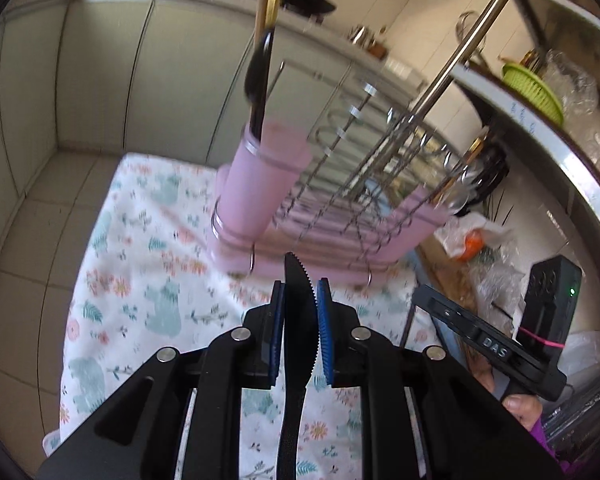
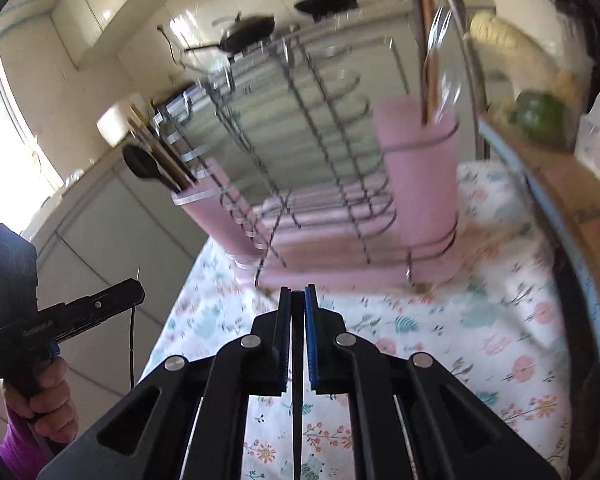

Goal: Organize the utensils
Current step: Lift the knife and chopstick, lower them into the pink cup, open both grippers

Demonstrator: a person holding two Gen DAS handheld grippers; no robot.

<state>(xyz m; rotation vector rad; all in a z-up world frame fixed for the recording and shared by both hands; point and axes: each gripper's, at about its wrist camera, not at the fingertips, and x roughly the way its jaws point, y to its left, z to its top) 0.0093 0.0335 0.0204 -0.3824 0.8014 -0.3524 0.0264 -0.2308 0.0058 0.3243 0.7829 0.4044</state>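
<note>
Knife (image 1: pixel 298 320), black and serrated, sits clamped edge-up in the left tongs (image 1: pixel 300 312) above a floral-clothed table (image 1: pixel 140 280). Right tongs (image 2: pixel 297 320) pinch a thin black utensil (image 2: pixel 297 360), seen edge-on and too slim to identify. Just beyond stands a wire rack (image 1: pixel 360 184) on a pink tray, with a pink cup (image 1: pixel 260 176) of utensils at each end.

Bare floral cloth (image 1: pixel 148 280) ahead; wire rack (image 1: pixel 360 168) and pink holders (image 2: pixel 420 168) block beyond.
</note>
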